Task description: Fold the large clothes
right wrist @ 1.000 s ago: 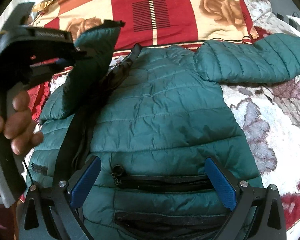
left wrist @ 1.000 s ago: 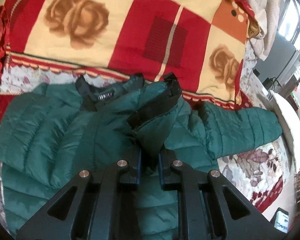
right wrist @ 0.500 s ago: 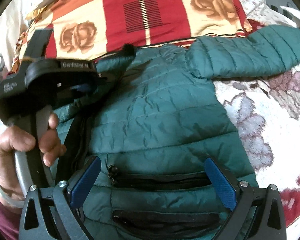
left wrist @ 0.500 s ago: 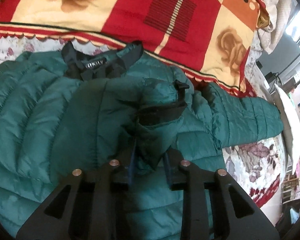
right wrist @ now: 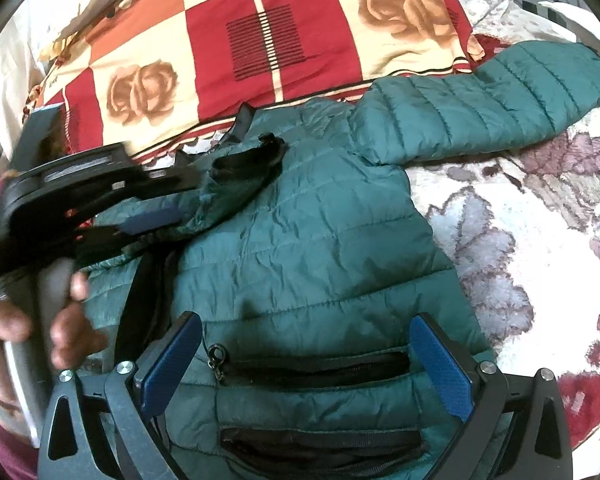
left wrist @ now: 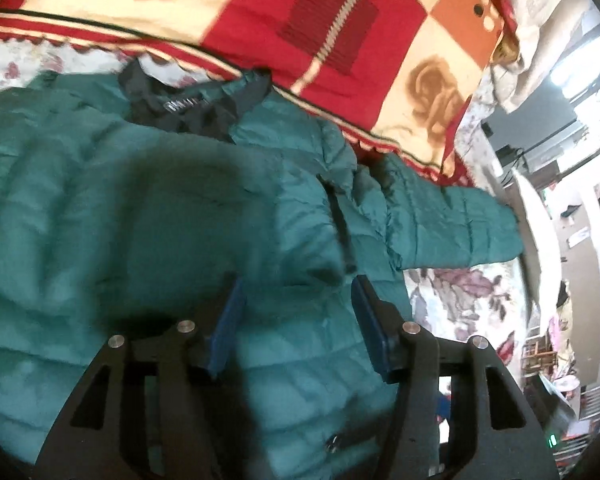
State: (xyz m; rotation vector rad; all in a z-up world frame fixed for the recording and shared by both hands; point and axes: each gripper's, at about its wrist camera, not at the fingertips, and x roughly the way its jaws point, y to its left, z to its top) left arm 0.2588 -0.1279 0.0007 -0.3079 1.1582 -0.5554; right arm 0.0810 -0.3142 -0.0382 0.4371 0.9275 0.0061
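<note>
Nearest me, the right gripper [right wrist: 304,364] hangs spread wide over the pocket zips of the green puffer jacket [right wrist: 308,240], gripping nothing. The jacket lies flat on the floral bedsheet [right wrist: 540,240]. Further up, the left gripper [left wrist: 296,320] stands parted above the folded-in sleeve [right wrist: 236,184]; it looks released, though blur makes contact hard to judge. Beyond the collar lies the rose-patterned blanket [right wrist: 260,40]. The other sleeve [right wrist: 500,108], stretched away from the jacket's shoulder, likely needs folding across next.

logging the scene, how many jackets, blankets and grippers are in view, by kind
green puffer jacket: 1
red and cream patchwork blanket: 1
floral bedsheet: 1
grippers: 2, left gripper and right gripper, jaws open on both
total: 5
</note>
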